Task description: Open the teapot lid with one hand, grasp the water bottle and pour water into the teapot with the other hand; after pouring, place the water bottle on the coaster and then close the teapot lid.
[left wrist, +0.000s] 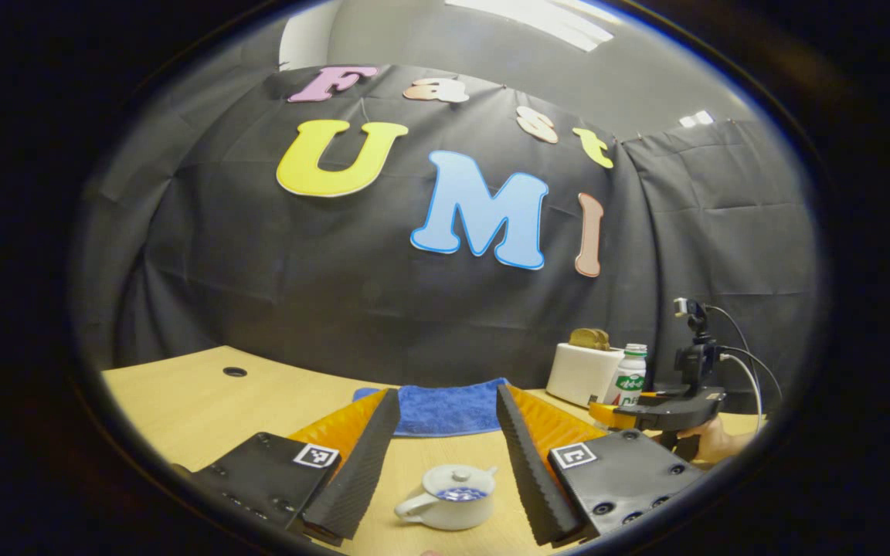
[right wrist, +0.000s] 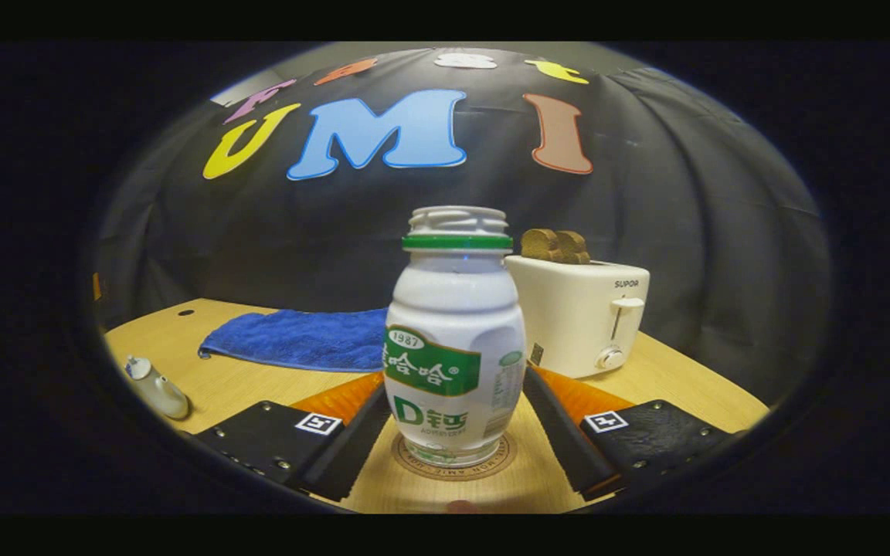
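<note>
Teapot (left wrist: 451, 498) sits on the wood surface (left wrist: 182, 401) between my left gripper's (left wrist: 445, 455) spread fingers, and its lid is on. My right gripper (right wrist: 453, 421) has its fingers apart on both sides of the water bottle (right wrist: 454, 340), not squeezing it. The bottle stands on the round coaster (right wrist: 453, 466) with no cap. I can't tell if water went in, so this is the start or the end. The toaster (right wrist: 580, 316) behind says SUPOR.
</note>
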Motion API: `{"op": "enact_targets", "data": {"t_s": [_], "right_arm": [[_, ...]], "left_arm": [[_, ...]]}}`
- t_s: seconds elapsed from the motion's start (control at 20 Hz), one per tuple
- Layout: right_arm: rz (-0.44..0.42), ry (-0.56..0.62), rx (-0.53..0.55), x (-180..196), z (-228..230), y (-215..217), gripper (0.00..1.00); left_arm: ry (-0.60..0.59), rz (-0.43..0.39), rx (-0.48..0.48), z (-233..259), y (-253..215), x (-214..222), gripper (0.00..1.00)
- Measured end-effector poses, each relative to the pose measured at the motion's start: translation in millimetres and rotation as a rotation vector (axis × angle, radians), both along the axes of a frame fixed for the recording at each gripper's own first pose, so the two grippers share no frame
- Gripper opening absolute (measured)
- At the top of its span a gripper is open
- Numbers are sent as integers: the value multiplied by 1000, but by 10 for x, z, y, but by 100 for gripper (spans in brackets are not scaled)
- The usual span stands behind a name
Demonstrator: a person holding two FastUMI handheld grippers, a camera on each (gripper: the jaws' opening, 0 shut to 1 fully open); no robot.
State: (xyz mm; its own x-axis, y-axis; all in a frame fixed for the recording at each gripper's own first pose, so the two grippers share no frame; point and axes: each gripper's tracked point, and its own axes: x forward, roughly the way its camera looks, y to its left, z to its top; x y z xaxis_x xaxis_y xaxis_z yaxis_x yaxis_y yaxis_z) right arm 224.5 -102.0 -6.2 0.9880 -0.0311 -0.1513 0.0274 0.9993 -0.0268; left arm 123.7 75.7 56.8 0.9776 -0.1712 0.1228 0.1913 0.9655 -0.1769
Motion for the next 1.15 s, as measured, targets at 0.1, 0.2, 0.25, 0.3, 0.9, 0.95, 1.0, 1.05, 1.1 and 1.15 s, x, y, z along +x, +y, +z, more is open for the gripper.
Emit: {"op": "enact_targets", "data": {"t_s": [0.1,0.2,0.25,0.3,0.9,0.95,1.0,1.05,1.1,1.15], "right_arm": [[2,-16,-16,-206,86,34,99],[7,-42,-37,-536,191,80,99],[14,-60,-49,-727,250,119,99],[21,-87,-56,-934,329,163,98],[90,-101,-14,-2163,95,1111,98],[94,-106,7,-2213,75,1147,99],[92,-105,17,-2240,47,1165,98],[78,-102,17,-2248,3,1137,98],[65,-119,24,-2278,48,1109,98],[58,-134,29,-2297,59,1121,98]], "left_arm": [[-4,14,-1,20,30,1,84],[-4,33,-7,17,59,-5,89],[2,42,-5,26,67,-31,94],[17,51,0,2,56,-74,99],[140,99,90,-547,-493,-1151,98],[140,111,102,-581,-505,-1182,98],[144,114,114,-634,-558,-1199,98],[144,115,138,-632,-603,-1203,98],[132,121,155,-637,-647,-1214,98],[114,128,180,-603,-670,-1240,99]]}}
